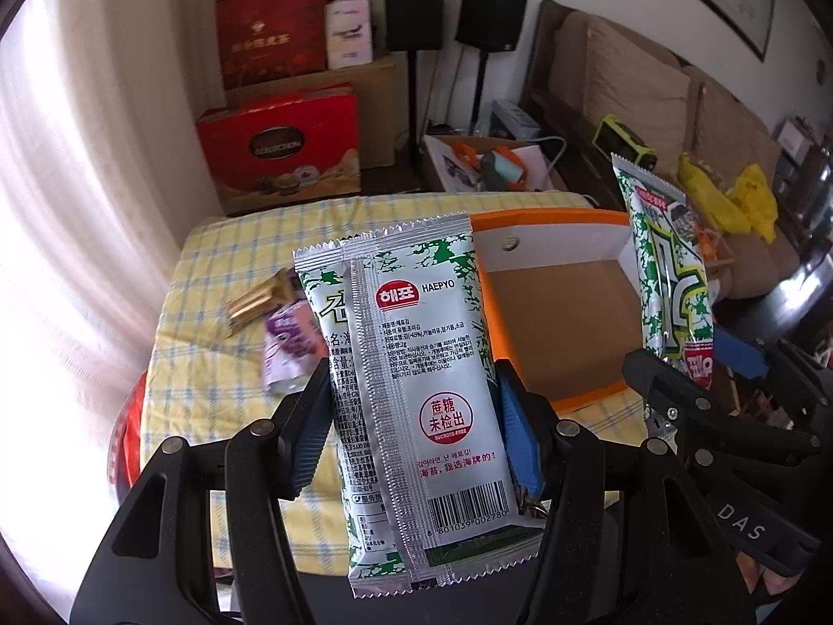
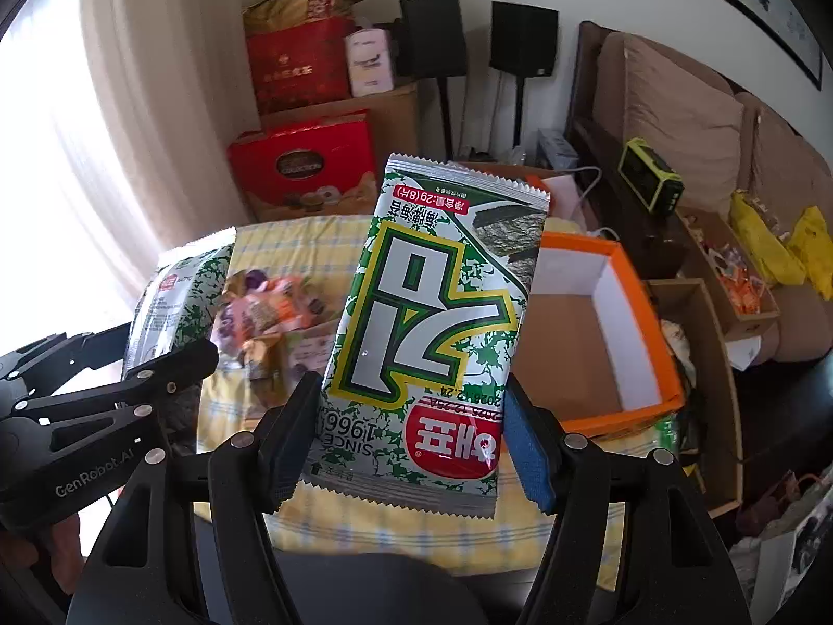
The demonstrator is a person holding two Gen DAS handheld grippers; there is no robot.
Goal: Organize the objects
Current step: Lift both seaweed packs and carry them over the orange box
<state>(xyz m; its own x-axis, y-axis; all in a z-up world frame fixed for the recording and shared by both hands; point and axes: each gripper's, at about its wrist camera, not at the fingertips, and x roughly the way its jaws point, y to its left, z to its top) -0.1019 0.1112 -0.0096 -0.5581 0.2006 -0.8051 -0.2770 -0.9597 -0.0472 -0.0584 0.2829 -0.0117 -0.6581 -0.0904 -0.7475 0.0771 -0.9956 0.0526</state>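
Note:
My left gripper point(image 1: 416, 416) is shut on two stacked seaweed packets point(image 1: 421, 385), held upright above the yellow checked tablecloth point(image 1: 229, 260); the pair also shows at the left of the right wrist view point(image 2: 177, 291). My right gripper point(image 2: 411, 437) is shut on one seaweed packet point(image 2: 432, 323), printed side facing the camera, upside down; it appears at the right of the left wrist view point(image 1: 671, 281). An open orange-rimmed box point(image 1: 552, 219) with a brown floor stands on the table behind and right of both grippers point(image 2: 614, 260). It holds nothing that I can see.
Small snack packs lie on the cloth at left: a gold one point(image 1: 255, 302), a purple one point(image 1: 291, 344), several more point(image 2: 265, 312). Red gift boxes point(image 1: 281, 151) and speakers point(image 1: 414, 10) stand behind. A sofa point(image 2: 677, 109) and cardboard trays point(image 2: 729, 281) are at right.

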